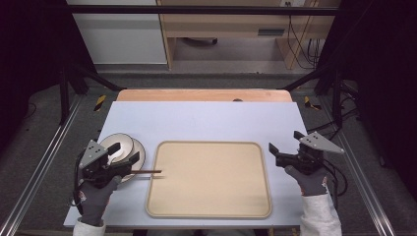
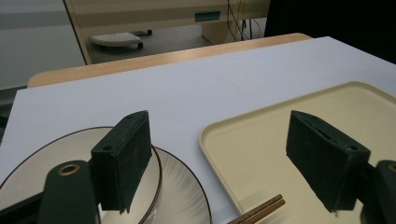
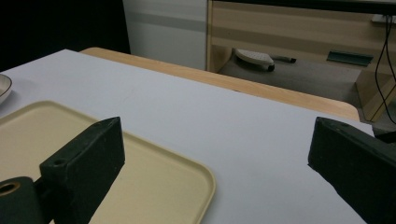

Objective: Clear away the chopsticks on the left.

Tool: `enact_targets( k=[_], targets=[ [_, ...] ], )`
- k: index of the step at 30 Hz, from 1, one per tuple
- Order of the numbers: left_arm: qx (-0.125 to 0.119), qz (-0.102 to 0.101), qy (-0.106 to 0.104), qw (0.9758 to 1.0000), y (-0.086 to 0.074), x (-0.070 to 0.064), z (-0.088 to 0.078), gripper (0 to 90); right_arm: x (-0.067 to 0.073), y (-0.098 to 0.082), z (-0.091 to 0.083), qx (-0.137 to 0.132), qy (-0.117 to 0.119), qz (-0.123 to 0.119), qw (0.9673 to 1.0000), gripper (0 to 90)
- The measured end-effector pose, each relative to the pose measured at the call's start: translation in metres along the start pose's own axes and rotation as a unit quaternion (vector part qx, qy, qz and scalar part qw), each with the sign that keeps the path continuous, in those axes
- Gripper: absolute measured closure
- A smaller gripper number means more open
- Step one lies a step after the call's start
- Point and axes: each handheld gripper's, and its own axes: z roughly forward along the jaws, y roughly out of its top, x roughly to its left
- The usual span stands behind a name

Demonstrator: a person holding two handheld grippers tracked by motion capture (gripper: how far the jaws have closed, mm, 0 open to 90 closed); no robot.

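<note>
A beige tray [image 1: 209,196] lies in the middle of the pale table [image 1: 206,120]. Left of it a brown-rimmed bowl [image 1: 118,142] overlaps a white plate [image 1: 138,150]. A pair of dark chopsticks [image 1: 150,172] lies across the tray's left rim. My left gripper [image 1: 124,153] hovers open over the bowl and plate, nothing between its jaws. In the left gripper view the bowl [image 2: 42,158], plate [image 2: 187,196], chopsticks [image 2: 261,211] and tray [image 2: 261,140] sit below the left gripper [image 2: 219,161]. My right gripper [image 1: 285,141] stands open beside the tray's right edge; the right gripper [image 3: 215,158] frames the tray corner [image 3: 154,182].
A wooden strip [image 1: 204,95] borders the table's far edge. Dark frame posts and metal rails [image 1: 44,157] flank both sides. Beyond the table stand a wooden desk [image 1: 231,24] and cables on the floor. The bowl rim [image 3: 3,86] peeks in at the far left of the right gripper view.
</note>
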Motion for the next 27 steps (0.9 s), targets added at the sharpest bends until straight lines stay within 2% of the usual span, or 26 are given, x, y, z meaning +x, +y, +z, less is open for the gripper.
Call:
enact_targets(
  k=[10, 15, 27],
  targets=[
    [-0.002, 0.005, -0.004, 1.0000, -0.002, 0.006, -0.010, 22.7, 0.006, 0.003, -0.002, -0.002, 0.004, -0.007, 1.0000, 4.2],
    [0.000, 0.003, -0.002, 1.0000, -0.006, 0.010, -0.018, 22.7, 0.012, 0.005, -0.002, -0.005, 0.018, -0.013, 0.9997, 4.2],
    [0.012, -0.005, -0.001, 0.9999, -0.028, 0.023, -0.047, 23.2, 0.018, 0.005, 0.000, 0.004, 0.027, -0.014, 0.9995, 4.2]
  ],
)
